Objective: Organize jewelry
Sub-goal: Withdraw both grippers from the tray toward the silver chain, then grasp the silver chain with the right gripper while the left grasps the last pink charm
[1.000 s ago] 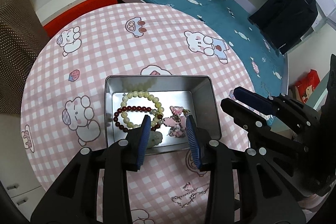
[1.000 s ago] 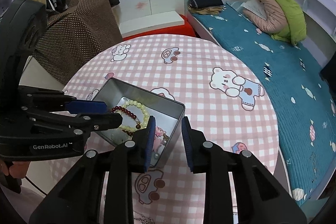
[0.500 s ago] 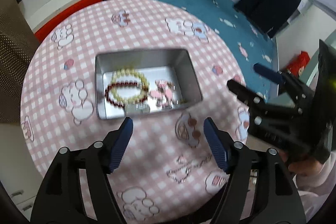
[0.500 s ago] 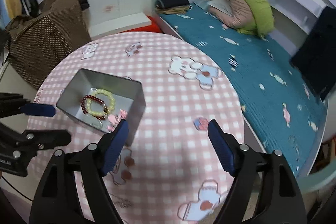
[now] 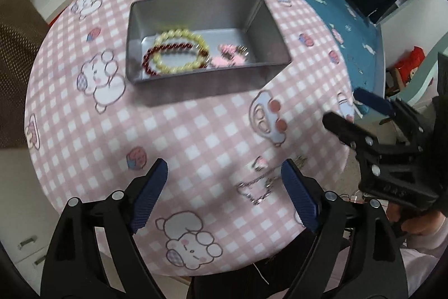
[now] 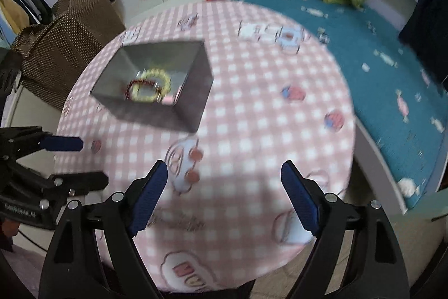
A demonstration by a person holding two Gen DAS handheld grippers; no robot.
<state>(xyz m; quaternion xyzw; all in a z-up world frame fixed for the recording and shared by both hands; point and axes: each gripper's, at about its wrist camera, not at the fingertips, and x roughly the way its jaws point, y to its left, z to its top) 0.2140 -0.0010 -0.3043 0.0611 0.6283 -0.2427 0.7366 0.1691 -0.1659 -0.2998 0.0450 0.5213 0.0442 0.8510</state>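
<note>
Both your left tongs (image 5: 224, 178) and right tongs (image 6: 224, 181) have just been opening and stand wide, empty. They suit the silver chain (image 5: 259, 185) lying loose on the bench (image 5: 196, 131), just inside your left tongs, while the bracelets (image 5: 175, 55) already sit in the metal tin (image 5: 275, 27).

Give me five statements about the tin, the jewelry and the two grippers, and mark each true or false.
1. The metal tin holds a yellow bead bracelet. True.
2. A dark red bead bracelet lies outside the tin. False: it is inside, by the yellow one.
3. A silver chain lies on the checked tablecloth, outside the tin. True.
4. The left gripper is shut on the chain. False: its jaws stand wide, holding nothing.
5. The right gripper holds a bracelet. False: it is open and empty.
</note>
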